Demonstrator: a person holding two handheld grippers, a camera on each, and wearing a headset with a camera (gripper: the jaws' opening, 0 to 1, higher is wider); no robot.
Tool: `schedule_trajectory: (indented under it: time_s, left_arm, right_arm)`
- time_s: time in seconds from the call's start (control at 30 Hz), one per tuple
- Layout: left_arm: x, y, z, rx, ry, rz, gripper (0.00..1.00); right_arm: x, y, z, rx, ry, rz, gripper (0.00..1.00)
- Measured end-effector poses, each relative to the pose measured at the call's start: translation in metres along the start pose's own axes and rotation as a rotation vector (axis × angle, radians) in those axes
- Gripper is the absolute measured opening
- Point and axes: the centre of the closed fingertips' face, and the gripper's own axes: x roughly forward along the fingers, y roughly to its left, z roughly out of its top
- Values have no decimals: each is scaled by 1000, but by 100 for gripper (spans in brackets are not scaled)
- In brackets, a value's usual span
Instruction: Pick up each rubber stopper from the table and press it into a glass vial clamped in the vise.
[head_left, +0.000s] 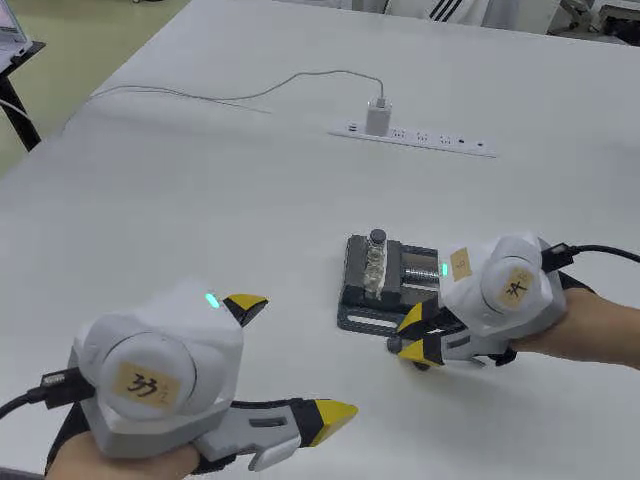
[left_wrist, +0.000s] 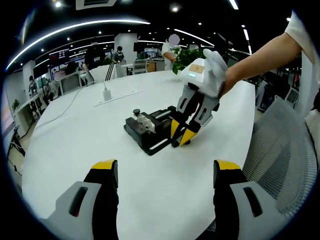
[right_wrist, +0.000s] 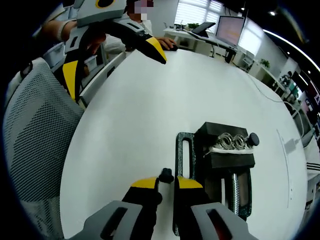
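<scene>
Lower centre of right gripper view: rubber stopper (right_wrist: 166, 175) on table (right_wrist: 125, 110), at tips of right gripper (right_wrist: 166, 183), jaws narrowed about it, firm hold not discernible. Vise (right_wrist: 225, 160) with glass vials (right_wrist: 229, 141) just right. Left gripper (left_wrist: 166, 167) spread wide, empty. Likely risk: shallow tip pinch, stopper squirting free on lift.

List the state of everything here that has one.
Left hand-held gripper: open, empty.
Right hand-held gripper: shut on stopper, down at the table.
Vise: closed on three vials.
End vial: stoppered.
Other two vials: unstoppered.
Charger: plugged into power strip.
</scene>
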Motion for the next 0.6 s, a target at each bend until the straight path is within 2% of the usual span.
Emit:
schedule_trajectory:
  time_s: [0.1, 0.27, 0.4, 0.6]
  left_arm:
    - [0, -1, 1, 2, -2, -3, 76]
    - [1, -5, 1, 11, -1, -14, 76]
    - [3, -6, -1, 24, 14, -28, 76]
    - [8, -9, 2, 46, 15, -52, 75]
  right_arm:
    - [0, 0, 0, -5, 0, 2, 8]
    - [-1, -1, 1, 27, -9, -9, 8]
    - [-10, 0, 6, 54, -14, -8, 7]
    - [-26, 3, 13, 128, -20, 18, 7]
